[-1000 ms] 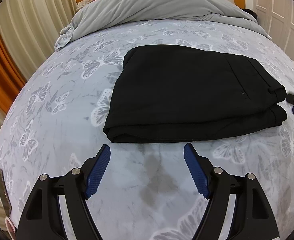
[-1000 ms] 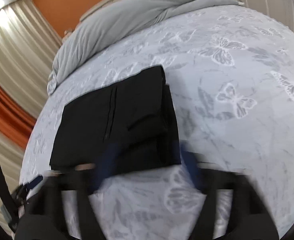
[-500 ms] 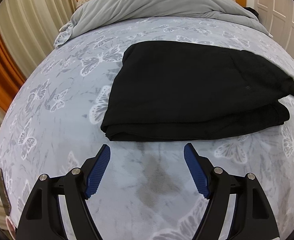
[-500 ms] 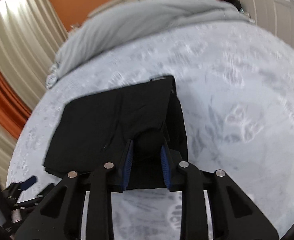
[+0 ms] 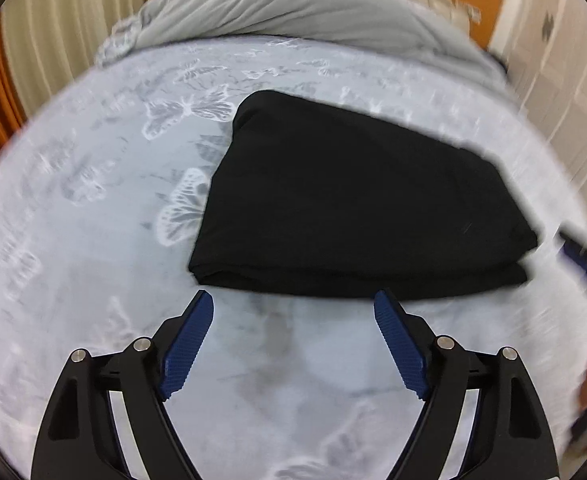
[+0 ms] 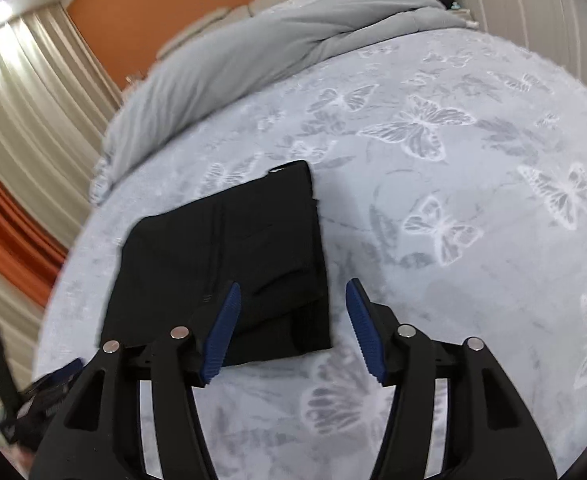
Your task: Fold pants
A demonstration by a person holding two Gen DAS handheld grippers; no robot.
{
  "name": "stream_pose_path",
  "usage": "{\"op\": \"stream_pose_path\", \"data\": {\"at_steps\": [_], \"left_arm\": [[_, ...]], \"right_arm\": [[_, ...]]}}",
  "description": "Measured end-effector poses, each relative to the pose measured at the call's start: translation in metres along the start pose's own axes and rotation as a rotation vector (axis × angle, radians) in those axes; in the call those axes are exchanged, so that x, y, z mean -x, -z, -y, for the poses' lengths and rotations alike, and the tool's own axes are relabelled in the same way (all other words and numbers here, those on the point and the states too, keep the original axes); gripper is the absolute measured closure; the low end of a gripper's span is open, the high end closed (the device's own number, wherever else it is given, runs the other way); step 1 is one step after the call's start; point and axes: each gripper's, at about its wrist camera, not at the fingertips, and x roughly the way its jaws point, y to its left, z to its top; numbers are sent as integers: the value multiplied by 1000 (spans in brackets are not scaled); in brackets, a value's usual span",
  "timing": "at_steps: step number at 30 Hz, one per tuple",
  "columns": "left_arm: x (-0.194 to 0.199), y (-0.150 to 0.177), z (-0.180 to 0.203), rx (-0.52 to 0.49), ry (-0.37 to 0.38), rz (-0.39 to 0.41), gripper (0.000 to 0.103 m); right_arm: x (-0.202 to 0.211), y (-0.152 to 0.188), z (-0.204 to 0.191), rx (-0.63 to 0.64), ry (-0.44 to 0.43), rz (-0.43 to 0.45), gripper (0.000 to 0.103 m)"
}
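Your right wrist view alone showed the waistband end of the folded black pants (image 6: 229,264), lying on the butterfly-print bedspread (image 6: 473,240). Your left gripper (image 5: 293,340) gaped wide and empty just short of them; your right gripper (image 6: 291,328) stood half-open, holding nothing. A grey duvet (image 5: 293,4) lay beyond, by curtains (image 6: 25,92).

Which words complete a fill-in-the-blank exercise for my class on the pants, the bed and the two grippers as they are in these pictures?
1. The pants lying folded on the bedsheet are ____ in colour.
2. The bedsheet is printed with white ____.
3. The jaws of the left gripper stand ____, with nothing between them.
4. The pads of the right gripper are ____ in colour.

Missing words: black; butterflies; open; blue
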Motion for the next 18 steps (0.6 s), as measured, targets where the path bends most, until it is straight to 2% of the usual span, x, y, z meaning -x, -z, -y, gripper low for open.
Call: {"op": "stream_pose_path", "data": {"at_steps": [3, 5, 9, 11, 12, 13, 14, 15, 16, 17, 18], "left_arm": [[-4, -15, -27, 174, 108, 7, 21], [-22, -26, -49, 291, 161, -7, 21], [-61, -26, -82, 453, 222, -47, 21], [-62, -30, -80, 428, 232, -18, 21], [-64, -34, -76, 398, 248, -12, 23], [-68, -35, -73, 378, 263, -13, 24], [-72, -35, -69, 368, 269, -6, 29], [-76, -36, -67, 354, 261, 1, 44], [-79, -36, -64, 330, 230, 5, 55], [-80, -38, -63, 303, 197, 0, 82], [-79, -40, -64, 305, 221, -9, 90]], "right_arm": [[-20, 2, 2, -4, 14, -48, 49], [-39, 2, 9, -53, 29, -83, 35], [-61, 2, 24, -151, -39, -112, 21], [-72, 3, 24, -148, -48, -129, 18], [-74, 3, 20, -128, -51, -110, 18], [-77, 3, 14, -100, -59, -115, 24], [-82, 3, 7, -71, -84, -135, 48], [-85, 5, 3, -62, -99, -152, 58], [-86, 6, 0, -60, -105, -153, 74], [-82, 6, -4, -57, -122, -152, 80], [-77, 5, -7, -54, -128, -147, 82]]}}
